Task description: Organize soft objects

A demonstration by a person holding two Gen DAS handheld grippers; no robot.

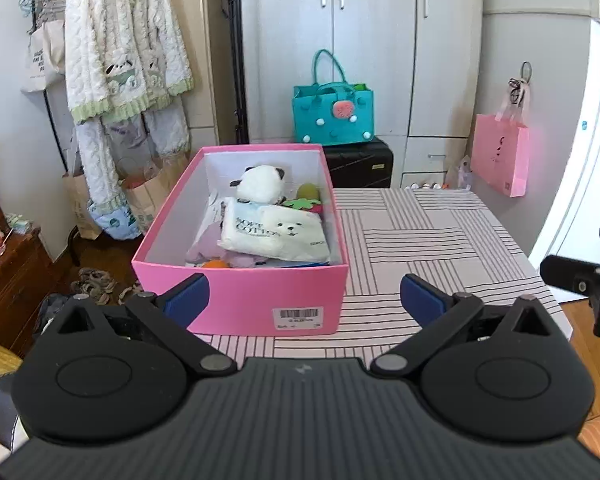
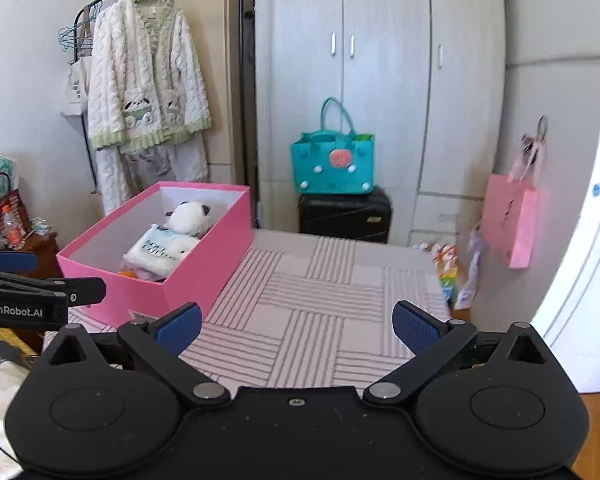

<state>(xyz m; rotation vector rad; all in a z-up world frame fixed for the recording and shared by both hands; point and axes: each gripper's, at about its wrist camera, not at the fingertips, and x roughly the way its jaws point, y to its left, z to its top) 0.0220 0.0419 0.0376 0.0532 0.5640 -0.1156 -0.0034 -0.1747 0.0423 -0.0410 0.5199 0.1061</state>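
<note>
Two tongs are yours here, and both stand wide apart with nothing between their blue pads: the left tongs (image 1: 305,298) face the near end of the box (image 1: 236,300), the right tongs (image 2: 297,328) hover over bare striped desk (image 2: 320,292). "GenRobot.AI" reads on the side of your left tool in the right view. One pink box sits at the desk's left edge, its near end carrying one barcode label (image 1: 298,317) too small to read. To its right the desk lies open out to its right and far edges. Inside the box you have one white pack (image 1: 274,232) printed "SOFT COTTON" with a bear face on top, one panda plush (image 1: 260,182) behind it, and several smaller soft things, partly hidden. Beyond the desk stand one black suitcase (image 1: 360,164) with one teal bag (image 1: 334,114) on it, and one pink bag (image 1: 500,156) hangs at right.
</note>
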